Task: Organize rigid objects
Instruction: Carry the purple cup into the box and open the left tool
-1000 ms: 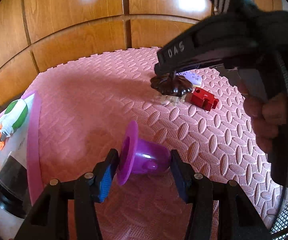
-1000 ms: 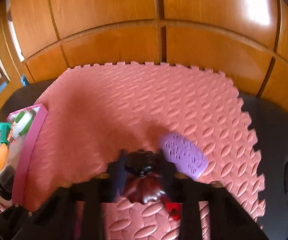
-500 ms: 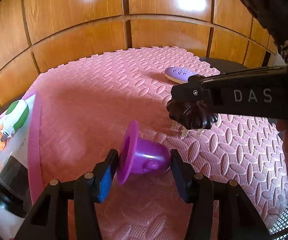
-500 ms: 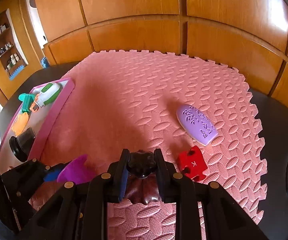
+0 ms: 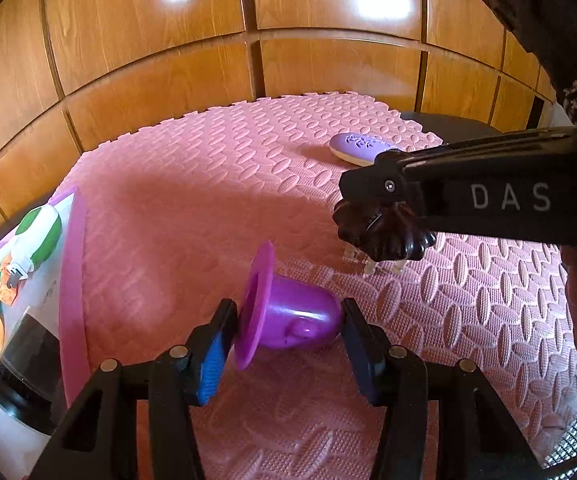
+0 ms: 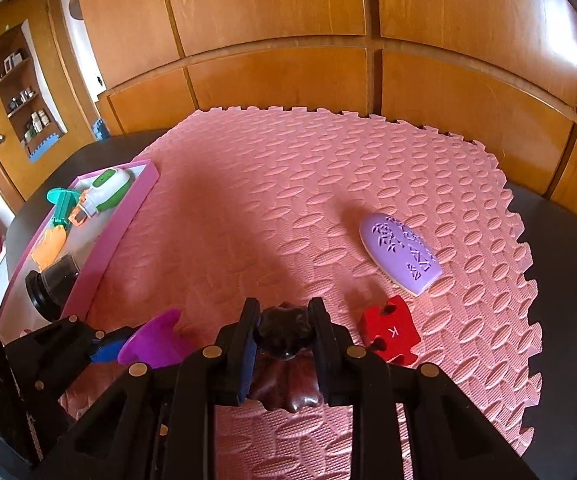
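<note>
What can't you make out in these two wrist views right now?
- Red puzzle piece: absent from left wrist view, hidden behind the right claw.
- Dark brown lobed object: lower part hidden by claw fingers, right view.
- Pink tray: contents cut off at left edge.
- Shelf items: too small.

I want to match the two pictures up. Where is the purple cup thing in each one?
Left wrist view: the purple cup lies on its side at bottom centre, between the left gripper fingers.
Right wrist view: it shows at lower left, beside the right gripper.
Shared landmark: the lilac oval case on the pink mat.
</note>
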{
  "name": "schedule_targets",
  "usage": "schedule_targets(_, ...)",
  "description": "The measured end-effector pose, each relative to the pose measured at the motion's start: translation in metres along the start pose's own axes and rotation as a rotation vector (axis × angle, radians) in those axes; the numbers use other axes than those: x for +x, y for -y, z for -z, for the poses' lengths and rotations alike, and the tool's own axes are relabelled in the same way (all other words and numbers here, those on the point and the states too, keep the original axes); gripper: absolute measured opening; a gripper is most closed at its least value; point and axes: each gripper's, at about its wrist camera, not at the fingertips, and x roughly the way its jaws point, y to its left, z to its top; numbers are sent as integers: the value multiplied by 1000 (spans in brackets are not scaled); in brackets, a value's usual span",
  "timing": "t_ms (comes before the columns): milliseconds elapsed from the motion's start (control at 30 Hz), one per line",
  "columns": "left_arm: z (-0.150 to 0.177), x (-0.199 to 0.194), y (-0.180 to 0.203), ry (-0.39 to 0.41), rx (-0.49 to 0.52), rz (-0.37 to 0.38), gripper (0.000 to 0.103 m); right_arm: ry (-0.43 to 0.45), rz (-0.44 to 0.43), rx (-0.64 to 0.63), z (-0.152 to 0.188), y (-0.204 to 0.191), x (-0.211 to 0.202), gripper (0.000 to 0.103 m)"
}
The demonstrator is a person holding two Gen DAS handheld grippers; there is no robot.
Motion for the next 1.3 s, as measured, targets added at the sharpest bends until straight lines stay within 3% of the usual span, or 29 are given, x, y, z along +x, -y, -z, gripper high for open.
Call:
schedule_targets(733,2,-8,0,7,16,-7,50,13,44,-37,0,-2,2,24)
schedule_targets(833,0,-17,-1,24,7,2,45,14,46,-42,0,-2,2,24)
schedule_targets(1000,-2,-36,-2,49,-5,15,45,16,48,-46,0,-3,2,24)
schedule_targets(1167,-6,-52,-18,45,-92,77,45,18,55,-51,0,-4,2,24)
schedule_targets(1300,-15,-79,-37,88,-164,108,45,18,58,-56,0,-5,2,24)
